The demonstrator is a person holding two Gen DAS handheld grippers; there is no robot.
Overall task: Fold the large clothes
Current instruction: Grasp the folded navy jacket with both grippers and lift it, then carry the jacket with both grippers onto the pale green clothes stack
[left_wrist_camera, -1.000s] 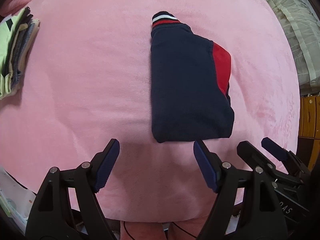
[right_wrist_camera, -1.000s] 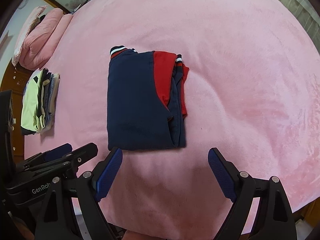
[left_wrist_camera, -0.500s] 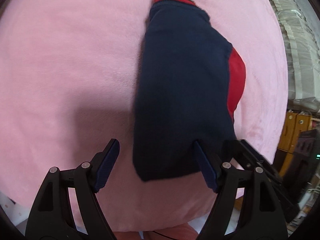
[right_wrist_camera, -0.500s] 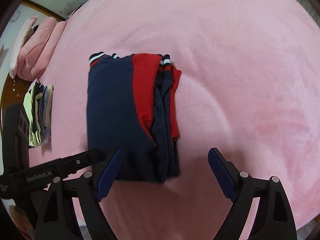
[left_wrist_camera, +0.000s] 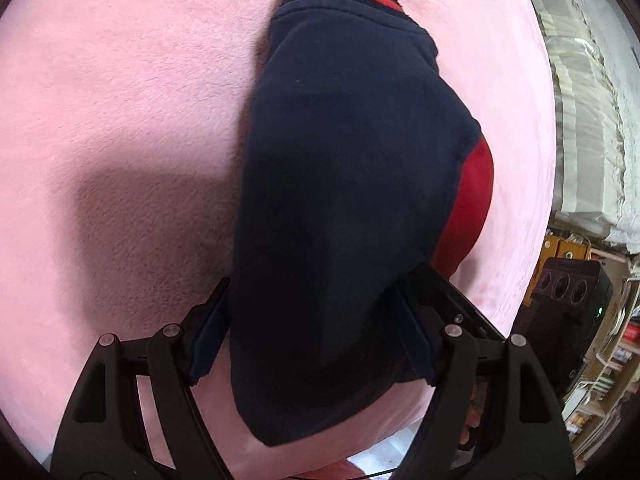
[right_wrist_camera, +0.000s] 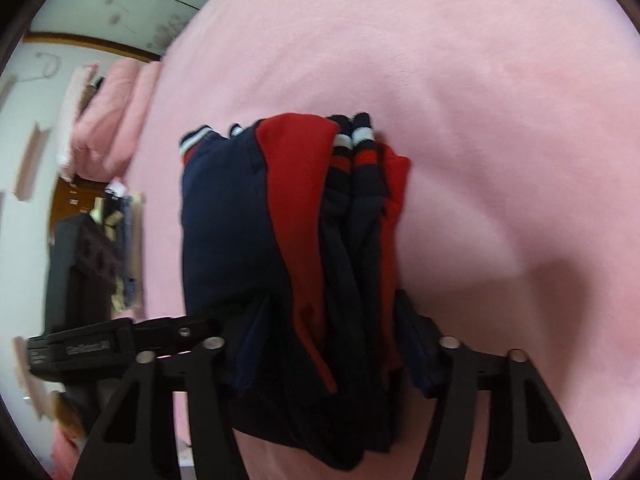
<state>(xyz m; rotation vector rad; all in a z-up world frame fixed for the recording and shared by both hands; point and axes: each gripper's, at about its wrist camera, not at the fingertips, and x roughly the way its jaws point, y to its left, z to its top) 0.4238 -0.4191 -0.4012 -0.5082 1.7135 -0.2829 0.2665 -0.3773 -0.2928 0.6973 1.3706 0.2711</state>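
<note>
A folded navy and red sweater (left_wrist_camera: 344, 184) with striped cuffs lies on the pink blanket (left_wrist_camera: 120, 100). My left gripper (left_wrist_camera: 312, 340) straddles its near left end, jaws wide, the folded cloth filling the gap between the blue pads. My right gripper (right_wrist_camera: 332, 344) straddles the near right end of the sweater (right_wrist_camera: 288, 220) the same way, over the stacked red and navy layers. Whether the pads press the cloth is not clear.
A stack of folded clothes (right_wrist_camera: 124, 248) sits at the bed's left side near pink pillows (right_wrist_camera: 108, 120). White bedding (left_wrist_camera: 584, 120) and a dark speaker (left_wrist_camera: 568, 320) stand beyond the right edge. The left gripper's body (right_wrist_camera: 100, 348) shows beside the right one.
Both grippers moved forward from in front of the sweater until its near edge sits between their pads. The jaws have stayed wide.
</note>
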